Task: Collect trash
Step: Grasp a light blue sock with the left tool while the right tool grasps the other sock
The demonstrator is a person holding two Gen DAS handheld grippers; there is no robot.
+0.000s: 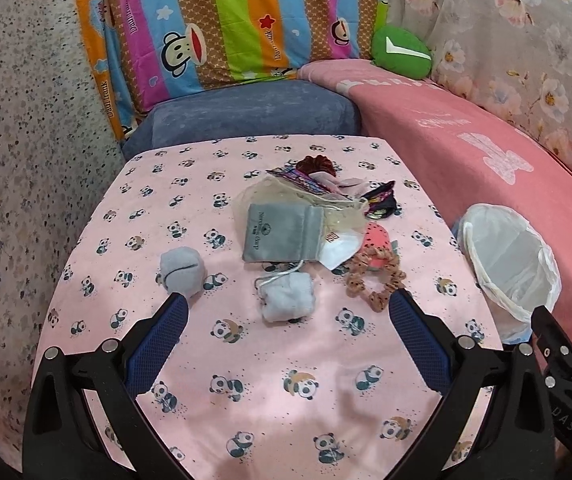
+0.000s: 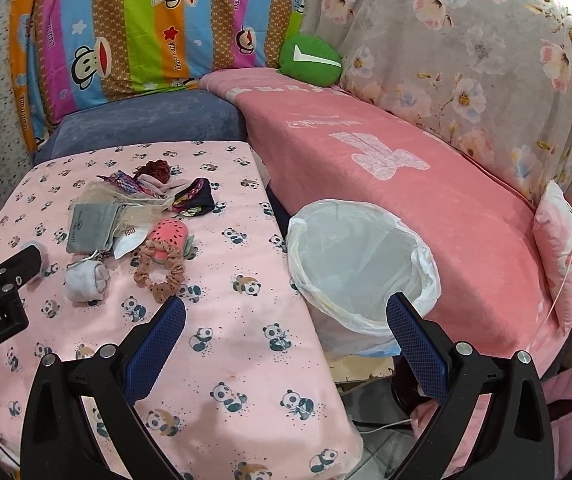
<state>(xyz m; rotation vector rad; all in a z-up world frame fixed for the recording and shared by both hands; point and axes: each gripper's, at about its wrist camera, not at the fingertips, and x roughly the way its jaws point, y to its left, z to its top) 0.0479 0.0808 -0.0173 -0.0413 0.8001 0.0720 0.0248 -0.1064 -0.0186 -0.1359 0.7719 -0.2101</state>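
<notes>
Trash item: crumpled grey cloth wad [image 1: 288,295] on desk [image 1: 245,380] ahead of my empty, spread left gripper [image 1: 288,308]; probably light, soft, squashable, best pinched across its middle; right gripper [image 2: 286,312] likewise spread, empty.

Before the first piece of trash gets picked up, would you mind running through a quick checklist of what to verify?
1. left gripper open and holding nothing: ok.
2. right gripper open and holding nothing: ok.
3. Bin lined with a bag, mouth open and unobstructed: ok.
4. Nearest item, the small grey bundle, lies apart from the pile and between the left fingers' line: ok.
5. Brown scrunchie overlaps the watermelon-print item, so a grab there may lift both: not ok.
6. Which of the items on the panda cloth count as trash: cannot tell.
</notes>
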